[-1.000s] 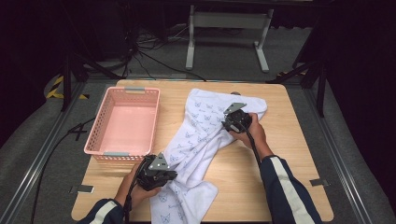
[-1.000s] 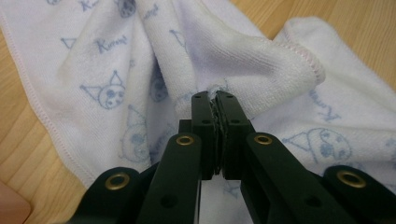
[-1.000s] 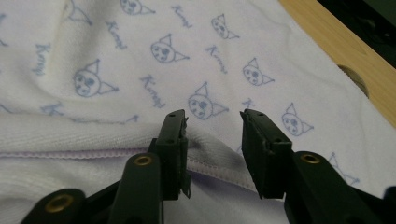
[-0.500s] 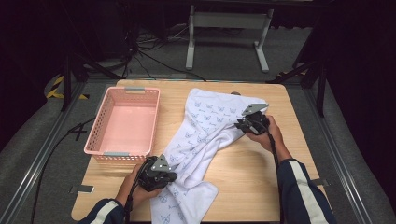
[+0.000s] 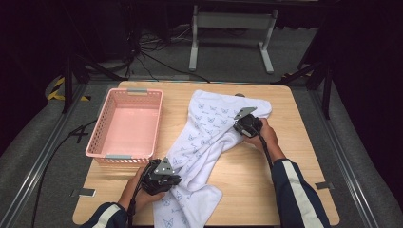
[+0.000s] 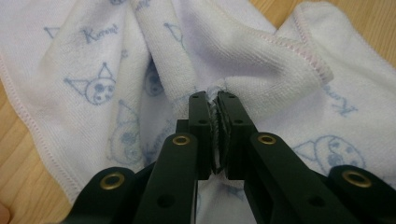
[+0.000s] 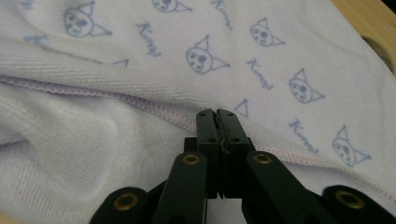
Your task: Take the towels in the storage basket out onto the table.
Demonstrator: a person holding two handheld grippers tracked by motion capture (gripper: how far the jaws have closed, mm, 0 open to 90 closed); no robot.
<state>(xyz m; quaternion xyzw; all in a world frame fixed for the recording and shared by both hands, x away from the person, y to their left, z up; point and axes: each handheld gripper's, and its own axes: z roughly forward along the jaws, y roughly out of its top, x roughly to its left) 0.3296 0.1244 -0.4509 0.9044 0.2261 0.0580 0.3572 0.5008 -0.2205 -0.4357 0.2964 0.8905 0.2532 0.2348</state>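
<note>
A white towel (image 5: 209, 137) printed with blue cartoon faces lies crumpled diagonally across the wooden table (image 5: 285, 180). My left gripper (image 5: 178, 179) is at the towel's near end, shut on a bunched fold of towel (image 6: 257, 46), and cloth shows between its pads (image 6: 213, 95). My right gripper (image 5: 236, 129) is at the towel's right edge near the far end. Its jaws have just been closing and now stand together (image 7: 215, 112) right at the pink-stitched hem of the towel (image 7: 140, 177), with the thin edge pinched at the tips.
A pink plastic basket (image 5: 97, 142) with nothing in it stands on the table's left side, close to my left hand. Bare wood lies right of the towel. Beyond the table are a metal stand (image 5: 228, 21) and floor cables.
My right gripper has shifted a little along the towel's right edge and its jaws have closed at the hem. The left gripper has kept still on its fold.
</note>
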